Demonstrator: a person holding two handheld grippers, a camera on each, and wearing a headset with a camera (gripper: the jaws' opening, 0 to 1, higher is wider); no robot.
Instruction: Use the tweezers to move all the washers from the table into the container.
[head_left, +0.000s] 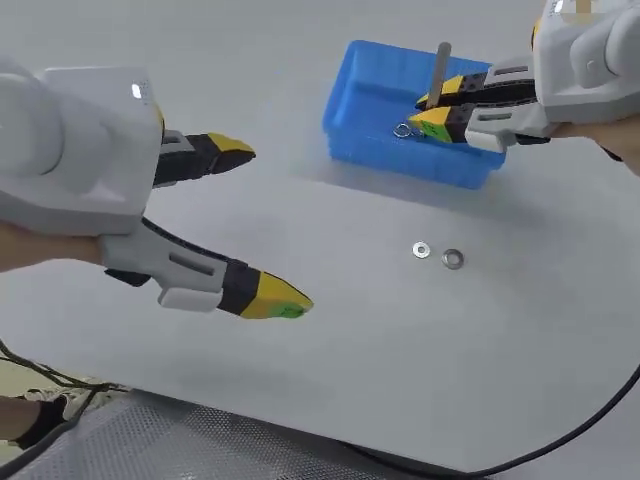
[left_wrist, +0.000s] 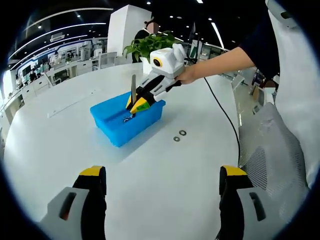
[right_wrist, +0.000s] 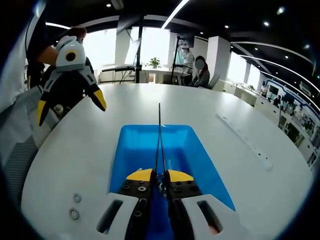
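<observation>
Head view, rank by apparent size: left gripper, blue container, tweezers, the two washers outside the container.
1. Left gripper, largest, though nearness to the camera inflates it.
2. Blue container.
3. Tweezers, visible part only.
4. The two loose washers, smallest; they look alike, so no ranking between them.

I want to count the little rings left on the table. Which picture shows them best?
The head view: the two washers lie side by side, their rings plain to see. Both gripper views show them too, but tiny.
</observation>
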